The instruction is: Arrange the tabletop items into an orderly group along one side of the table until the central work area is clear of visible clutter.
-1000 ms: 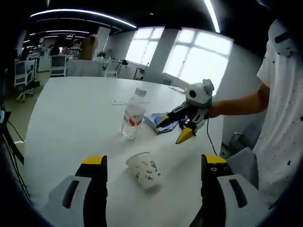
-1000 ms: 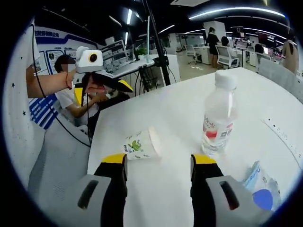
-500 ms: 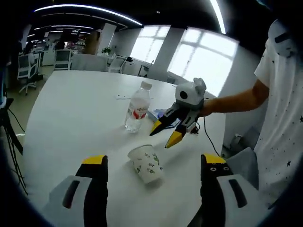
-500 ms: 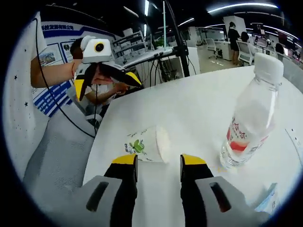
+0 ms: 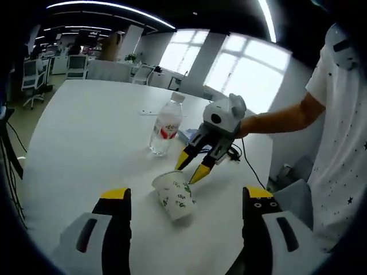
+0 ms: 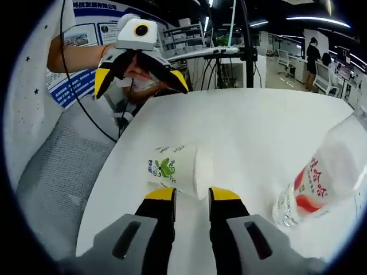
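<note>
Two yellow-tipped jaws of the right gripper (image 5: pixel 191 169) stand narrowly open at the tipped white paper cup (image 5: pixel 174 194). Left gripper (image 5: pixel 180 197) gapes wide, empty. Pinching its rim could roll it toward the clear plastic bottle (image 5: pixel 165 124) behind the cup.

Bright; window glare; fisheye-warped edges

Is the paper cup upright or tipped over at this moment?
Tipped over. The cup lies on its side on the table, its open rim facing sideways; the bottle behind it stands upright.
</note>
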The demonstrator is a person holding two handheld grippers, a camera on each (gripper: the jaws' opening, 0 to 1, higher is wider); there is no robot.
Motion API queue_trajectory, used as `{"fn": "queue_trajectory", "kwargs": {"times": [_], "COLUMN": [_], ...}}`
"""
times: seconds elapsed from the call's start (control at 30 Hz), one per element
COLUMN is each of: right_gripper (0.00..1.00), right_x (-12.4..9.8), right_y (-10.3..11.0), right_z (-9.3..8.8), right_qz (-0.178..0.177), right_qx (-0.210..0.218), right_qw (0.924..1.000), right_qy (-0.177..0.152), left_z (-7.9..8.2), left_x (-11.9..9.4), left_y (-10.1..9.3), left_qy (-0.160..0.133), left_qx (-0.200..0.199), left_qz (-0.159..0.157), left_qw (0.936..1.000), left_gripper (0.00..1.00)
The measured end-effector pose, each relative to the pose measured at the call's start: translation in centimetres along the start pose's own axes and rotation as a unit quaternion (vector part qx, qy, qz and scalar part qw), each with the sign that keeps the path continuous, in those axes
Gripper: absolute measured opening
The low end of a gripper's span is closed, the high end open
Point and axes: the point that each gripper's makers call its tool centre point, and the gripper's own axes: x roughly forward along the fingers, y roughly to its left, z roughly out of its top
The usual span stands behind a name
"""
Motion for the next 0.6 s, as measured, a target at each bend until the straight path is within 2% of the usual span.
{"fn": "queue_trajectory", "kwargs": {"times": [0.27, 0.6], "right_gripper": [0.14, 0.06], "right_x": [0.2, 0.1], "right_y": [0.8, 2.2], "right_z": [-0.3, -0.5], "right_qz": [0.022, 0.029], "right_qx": [-0.004, 0.001], "right_qw": [0.9997, 0.9996], "right_qy": [0.003, -0.001], "left_z": [-0.1, 0.0], "left_x": [0.4, 1.0], "left_y": [-0.1, -0.5], "left_qy": [0.002, 0.002], "left_qx": [-0.005, -0.006], "left_qz": [-0.002, -0.008], "left_qw": [1.0000, 0.9999], "left_gripper": [0.81, 0.80]}}
